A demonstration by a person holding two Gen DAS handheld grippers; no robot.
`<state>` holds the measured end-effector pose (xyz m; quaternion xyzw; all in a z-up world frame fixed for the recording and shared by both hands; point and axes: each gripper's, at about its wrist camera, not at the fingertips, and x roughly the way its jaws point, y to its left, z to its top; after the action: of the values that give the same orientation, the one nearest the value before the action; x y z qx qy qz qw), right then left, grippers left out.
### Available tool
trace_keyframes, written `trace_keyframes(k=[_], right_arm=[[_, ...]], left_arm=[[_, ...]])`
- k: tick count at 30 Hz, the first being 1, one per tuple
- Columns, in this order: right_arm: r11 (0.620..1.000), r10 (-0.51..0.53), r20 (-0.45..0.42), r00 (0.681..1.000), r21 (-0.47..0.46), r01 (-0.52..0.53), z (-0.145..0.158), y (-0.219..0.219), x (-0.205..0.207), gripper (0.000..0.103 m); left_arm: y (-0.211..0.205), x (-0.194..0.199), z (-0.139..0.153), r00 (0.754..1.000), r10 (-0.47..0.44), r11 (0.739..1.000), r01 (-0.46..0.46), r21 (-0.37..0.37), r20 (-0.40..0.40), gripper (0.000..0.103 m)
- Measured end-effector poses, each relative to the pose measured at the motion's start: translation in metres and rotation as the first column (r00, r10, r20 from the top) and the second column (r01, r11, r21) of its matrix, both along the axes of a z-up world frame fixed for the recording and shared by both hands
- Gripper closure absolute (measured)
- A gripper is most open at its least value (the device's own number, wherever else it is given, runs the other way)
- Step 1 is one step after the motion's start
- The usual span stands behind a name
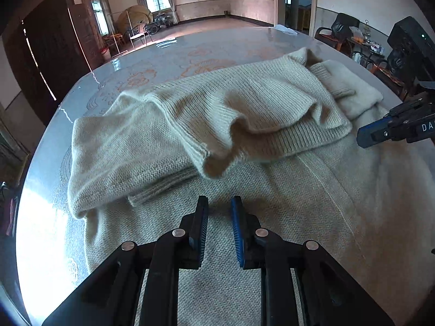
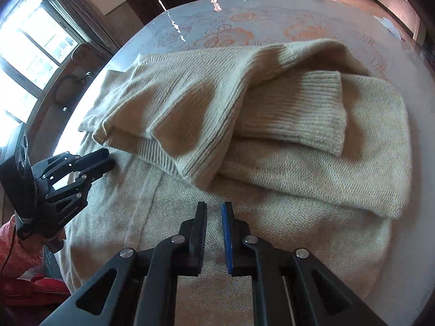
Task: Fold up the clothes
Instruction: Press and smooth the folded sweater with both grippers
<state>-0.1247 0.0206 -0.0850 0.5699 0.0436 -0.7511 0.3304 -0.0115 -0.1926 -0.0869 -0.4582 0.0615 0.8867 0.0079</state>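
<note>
A cream knitted sweater point(image 1: 217, 114) lies on the round table, partly folded, with its ribbed hem flopped back over the body. The same sweater point(image 2: 299, 141) fills the right wrist view, a ribbed cuff lying on top. My left gripper point(image 1: 219, 203) hovers over the near flat part of the knit, its jaws a narrow gap apart with nothing between them. My right gripper point(image 2: 213, 207) stands likewise slightly open and empty above the cloth. The right gripper point(image 1: 365, 135) also shows at the right edge of the left wrist view, and the left gripper point(image 2: 108, 160) at the left of the right wrist view.
The round table point(image 1: 163, 62) has a glossy top with a pale flower pattern. Chairs point(image 1: 339, 30) and a cluttered side table stand to the right, dark wooden doors point(image 1: 49, 49) to the left. A red sleeve point(image 2: 24, 266) shows behind the left gripper.
</note>
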Motion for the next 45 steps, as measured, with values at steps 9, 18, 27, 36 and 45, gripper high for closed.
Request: trace_keyframes(k=[9, 18, 27, 36, 45], right_arm=[[0.999, -0.033, -0.169, 0.985, 0.016, 0.037, 0.053, -0.036, -0.018, 0.080], [0.990, 0.002, -0.209, 0.978, 0.139, 0.027, 0.030, -0.095, -0.044, 0.080], [0.974, 0.094, -0.229, 0.969, 0.223, -0.042, 0.013, -0.084, -0.020, 0.078], [0.939, 0.197, -0.242, 0.950, 0.325, -0.112, 0.015, -0.078, 0.004, 0.075], [0.971, 0.131, -0.267, 0.955, 0.231, -0.069, 0.037, -0.097, -0.002, 0.075]], left_arm=[[0.004, -0.039, 0.066, 0.954, 0.093, 0.951, -0.170, -0.257, -0.287, 0.028], [0.029, -0.097, 0.026, 0.989, 0.004, 0.960, -0.045, -0.276, -0.146, 0.023], [0.015, -0.071, -0.007, 0.992, 0.082, 0.996, -0.086, -0.037, -0.098, 0.023], [0.015, -0.033, -0.007, 0.996, 0.048, 0.998, -0.050, -0.023, -0.074, 0.023], [0.011, -0.048, 0.010, 0.986, 0.074, 0.995, -0.082, -0.050, -0.149, 0.023]])
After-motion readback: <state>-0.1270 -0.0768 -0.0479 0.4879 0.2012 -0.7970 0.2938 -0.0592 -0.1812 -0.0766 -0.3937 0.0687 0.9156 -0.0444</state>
